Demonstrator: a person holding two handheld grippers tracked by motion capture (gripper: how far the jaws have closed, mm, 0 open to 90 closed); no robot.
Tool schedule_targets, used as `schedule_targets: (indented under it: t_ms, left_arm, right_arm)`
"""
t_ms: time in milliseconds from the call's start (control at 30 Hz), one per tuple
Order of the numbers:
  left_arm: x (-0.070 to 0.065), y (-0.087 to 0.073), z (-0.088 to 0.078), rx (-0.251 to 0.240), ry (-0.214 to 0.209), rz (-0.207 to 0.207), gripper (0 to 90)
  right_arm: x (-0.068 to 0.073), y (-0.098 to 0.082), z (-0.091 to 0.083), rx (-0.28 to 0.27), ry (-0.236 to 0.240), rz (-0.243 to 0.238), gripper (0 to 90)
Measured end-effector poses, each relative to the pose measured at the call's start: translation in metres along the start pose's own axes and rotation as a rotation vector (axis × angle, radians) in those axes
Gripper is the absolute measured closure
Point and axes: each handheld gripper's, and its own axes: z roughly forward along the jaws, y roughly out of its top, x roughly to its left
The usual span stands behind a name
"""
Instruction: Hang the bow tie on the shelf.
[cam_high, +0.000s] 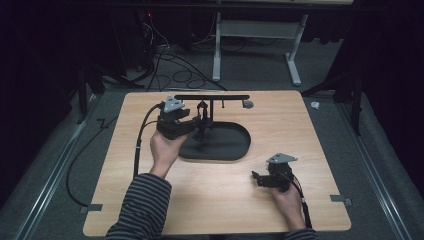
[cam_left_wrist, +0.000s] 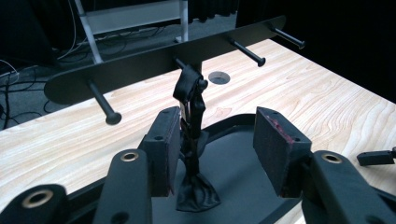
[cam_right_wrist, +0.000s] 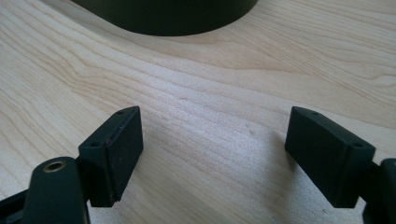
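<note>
Two claws work over a wooden bench (cam_high: 125, 200); no writing is legible. Left claw (cam_left_wrist: 217, 149) gapes around a black strap (cam_left_wrist: 191, 140) hanging from a peg rack (cam_left_wrist: 140, 65) above its black tray (cam_high: 235, 142), pads not pressing. Right claw (cam_right_wrist: 212, 158) stands wide open, holding nothing, near the bench's front edge.

- Black strap (cam_left_wrist: 190, 140): a narrow, limp band of dark fabric hanging from one peg of the rack. It hangs nearly upright. Its upper end is looped over the peg, and its lower end widens into a small flared pouch that rests on the rack's base.
- Rack (cam_high: 212, 96): a black stand with a thin post, a flat horizontal bar bearing several knobbed pegs, and a broad oval base (cam_high: 225, 145) lying flat on the wooden table.
</note>
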Motion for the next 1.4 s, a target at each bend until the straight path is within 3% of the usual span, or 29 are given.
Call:
schedule_targets:
  t_ms: [400,667,900,1400]
  left_arm:
    - [-0.003,-0.004,-0.009,0.02,-0.023,0.006,49.2]
    - [0.001,-0.013,-0.018,0.013,-0.03,-0.026,48.7]
    - [-0.001,-0.017,-0.025,0.005,-0.03,-0.022,47.2]
    - [0.002,-0.029,-0.039,-0.015,-0.025,-0.054,45.1]
  right_arm:
    - [0.0,0.0,0.0,0.0,0.001,-0.001,20.5]
    - [0.0,0.0,0.0,0.0,0.001,-0.001,20.5]
    - [0.0,0.0,0.0,0.0,0.0,0.0,20.5]
    - [0.0,0.0,0.0,0.0,0.0,-0.002,20.5]
